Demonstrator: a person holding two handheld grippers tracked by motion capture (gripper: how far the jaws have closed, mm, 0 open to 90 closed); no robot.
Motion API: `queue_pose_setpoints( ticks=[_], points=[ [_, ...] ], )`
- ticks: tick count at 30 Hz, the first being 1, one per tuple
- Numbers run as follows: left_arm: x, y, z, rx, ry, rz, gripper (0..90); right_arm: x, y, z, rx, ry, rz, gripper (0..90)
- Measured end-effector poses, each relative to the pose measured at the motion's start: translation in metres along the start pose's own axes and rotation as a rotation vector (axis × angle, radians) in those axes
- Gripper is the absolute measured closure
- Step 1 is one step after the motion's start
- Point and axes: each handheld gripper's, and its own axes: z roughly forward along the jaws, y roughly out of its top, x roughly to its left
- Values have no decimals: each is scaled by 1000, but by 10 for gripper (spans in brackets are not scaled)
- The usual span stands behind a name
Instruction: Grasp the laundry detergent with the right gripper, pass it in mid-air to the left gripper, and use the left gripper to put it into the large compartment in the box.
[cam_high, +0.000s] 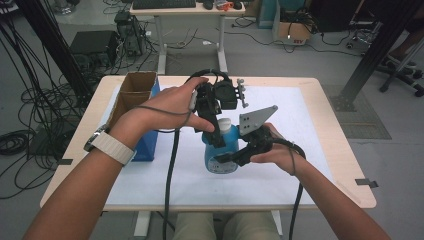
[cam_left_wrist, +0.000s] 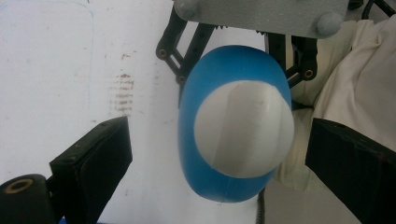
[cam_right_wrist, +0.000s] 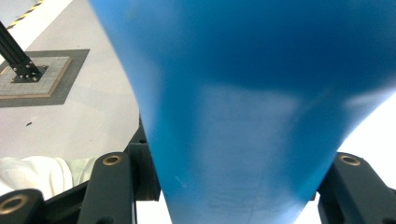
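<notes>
Blue bottle (cam_high: 221, 150) with white cap (cam_high: 224, 123) is standing near the middle of the white mat (cam_high: 280, 165), just right of the blue cardboard box (cam_high: 137, 107).

Right gripper (cam_high: 235, 157) is clamping the bottle's body from the person's side; in its own view the jaws are pressing both flanks of the blue wall (cam_right_wrist: 243, 116), so the bottle is being steadied.

Left gripper (cam_left_wrist: 215, 154) is poised over the top, jaws spread wide with the cap (cam_left_wrist: 243, 128) between them and clear gaps on both sides; it is gripping nothing.

Step in hand, by my reading: taking hold of the cap to unscrew it.

- Cap is sitting slightly nearer the right-hand jaw in the left gripper view; centring before closing looks wise.
- Closing on the cap alone, not the blue shoulder.
- Keeping the right grip firm and low so the bottle is not turning with the cap.
- Twisting about the bottle's upright axis, not levering sideways, since a tip could spill.
</notes>
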Motion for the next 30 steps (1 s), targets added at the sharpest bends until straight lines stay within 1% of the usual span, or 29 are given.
queue_pose_setpoints(
  ticks=[8, 11, 13, 14, 19, 21, 30],
  points=[
    [0, -1, 0, 0, 1, -1, 75, 0, -1, -1, 2, 7, -2, 430],
    [-1, -1, -1, -4, 2, 1, 75, 0, -2, -1, 2, 3, 0, 430],
    [-1, 0, -1, 2, -1, -1, 75, 0, -2, -1, -2, 4, 1, 430],
    [-1, 0, -1, -4, 2, 2, 75, 0, -2, -1, -3, 0, 2, 430],
    [-1, 0, -1, 1, 6, 2, 75, -1, -2, -1, -1, 3, -4, 430],
    [-1, 0, -1, -1, 8, 4, 75, -1, -2, -1, -2, -2, -3, 430],
    [-1, -1, -2, 3, 9, -1, 75, -1, -1, -2, -5, -3, 0, 429]
  ],
)
